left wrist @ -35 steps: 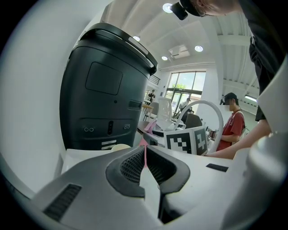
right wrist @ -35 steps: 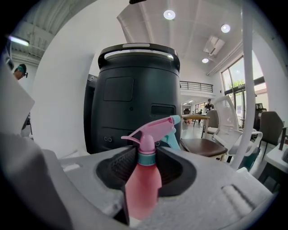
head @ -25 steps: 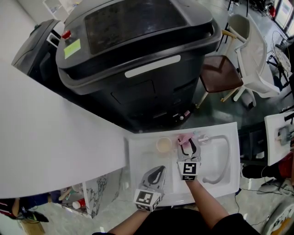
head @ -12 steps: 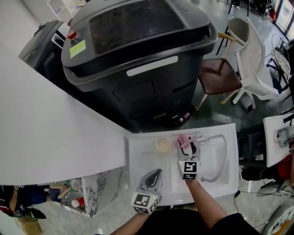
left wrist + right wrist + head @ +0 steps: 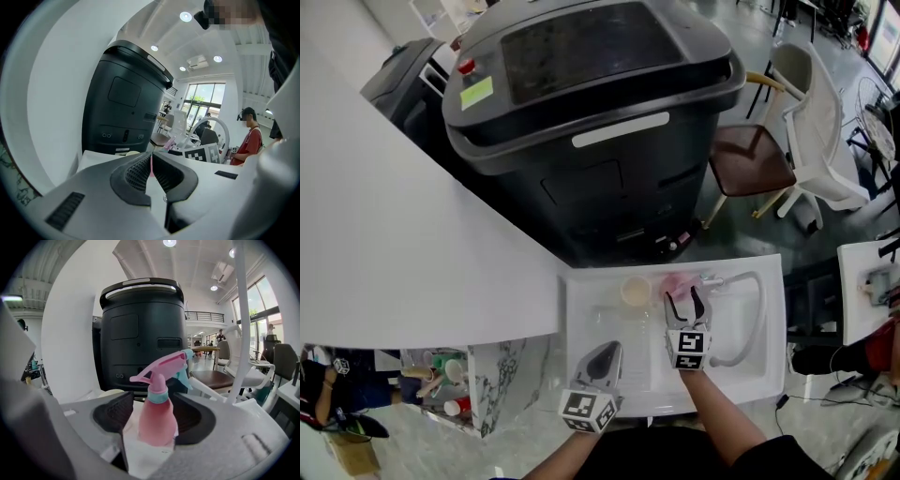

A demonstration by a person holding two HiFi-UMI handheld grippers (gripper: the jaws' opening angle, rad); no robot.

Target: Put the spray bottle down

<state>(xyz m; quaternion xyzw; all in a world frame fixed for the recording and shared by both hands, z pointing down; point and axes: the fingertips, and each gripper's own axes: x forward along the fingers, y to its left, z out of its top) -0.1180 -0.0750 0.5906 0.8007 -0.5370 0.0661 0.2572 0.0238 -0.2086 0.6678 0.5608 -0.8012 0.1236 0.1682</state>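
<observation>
Grey polished flooring is surrounding a smooth white table, which is sitting in front of a bulky, round-cornered black machine. The machine is carrying a yellow-green sticker whose print is too small to read. The spray bottle is standing upright on the table, its translucent pink pear-shaped body wearing a teal collar, a pink trigger head and a teal nozzle. The right tongs are opening, their ribbed dark pads flanking the bottle without pressing it. The left tongs are staying together, empty, near the table's front edge. A cream round cup is sitting just beside the bottle.
</observation>
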